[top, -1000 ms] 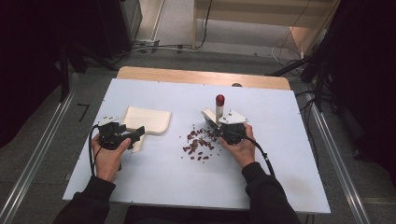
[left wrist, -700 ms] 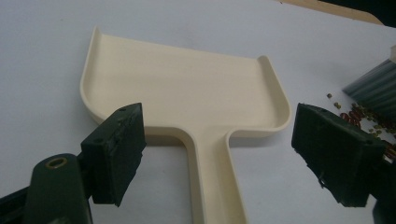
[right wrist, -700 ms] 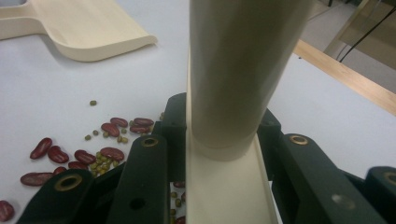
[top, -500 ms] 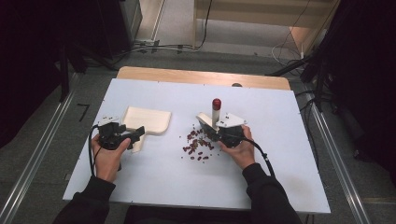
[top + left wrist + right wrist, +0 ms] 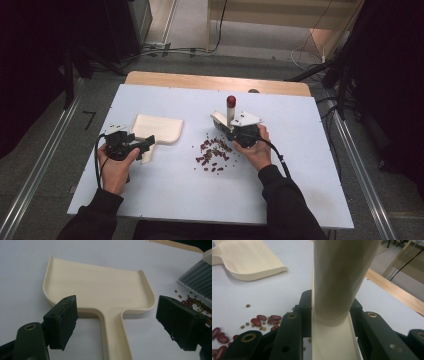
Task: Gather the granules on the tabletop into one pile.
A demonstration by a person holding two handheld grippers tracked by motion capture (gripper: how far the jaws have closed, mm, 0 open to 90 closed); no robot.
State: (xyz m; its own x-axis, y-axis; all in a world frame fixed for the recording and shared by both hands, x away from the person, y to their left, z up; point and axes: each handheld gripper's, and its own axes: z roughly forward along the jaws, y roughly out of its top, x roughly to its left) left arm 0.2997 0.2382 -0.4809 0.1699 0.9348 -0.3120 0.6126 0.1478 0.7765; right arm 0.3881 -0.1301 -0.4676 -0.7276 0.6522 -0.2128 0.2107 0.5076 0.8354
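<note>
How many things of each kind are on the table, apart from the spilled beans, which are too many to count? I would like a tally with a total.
Cream dustpan: 1
Cream hand brush with red-tipped handle: 1
Hand-held grippers: 2, the left gripper open around the dustpan's handle, the right gripper shut on the brush
Heap of spilled beans: 1
Total: 5
</note>
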